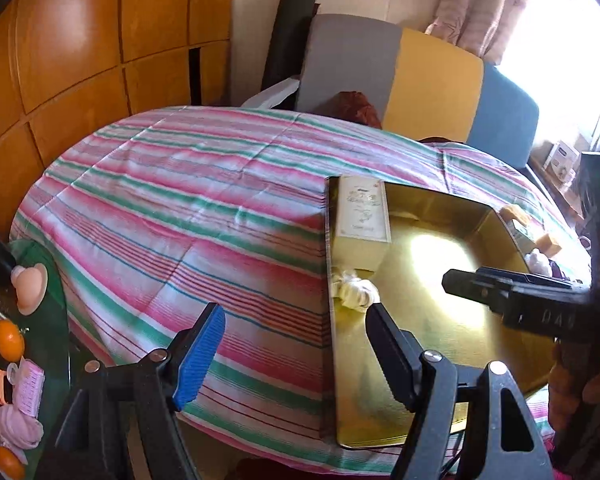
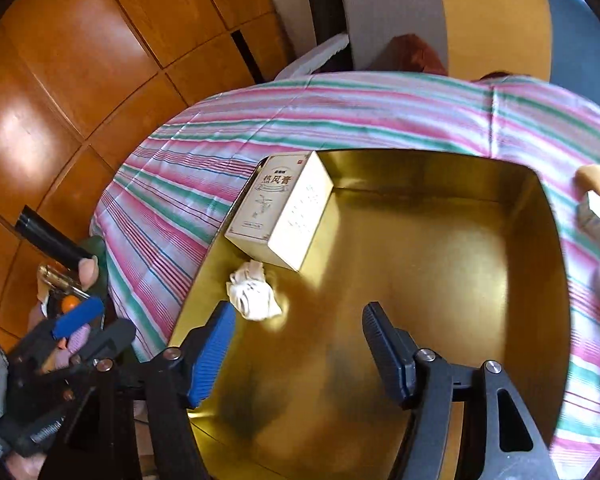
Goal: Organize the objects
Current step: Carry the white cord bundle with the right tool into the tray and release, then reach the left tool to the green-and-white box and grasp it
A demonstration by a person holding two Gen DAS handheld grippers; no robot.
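A gold metal tray (image 1: 440, 344) lies on the striped cloth (image 1: 180, 220); it also fills the right wrist view (image 2: 440, 280). A cream box (image 1: 362, 216) with Chinese print and a crumpled white paper ball (image 1: 354, 292) lie in its left part; the right wrist view shows the box (image 2: 280, 212) and the ball (image 2: 252, 292) too. My left gripper (image 1: 296, 354) is open and empty over the tray's left edge. My right gripper (image 2: 298, 348) is open and empty above the tray floor; it shows in the left wrist view (image 1: 500, 292) from the side.
A glass side table (image 1: 56, 320) at the left holds oranges (image 1: 8, 340), pink toys and a comb. Small orange and white items (image 1: 540, 248) lie on the cloth right of the tray. Wooden panels, cushions and a curtain stand behind.
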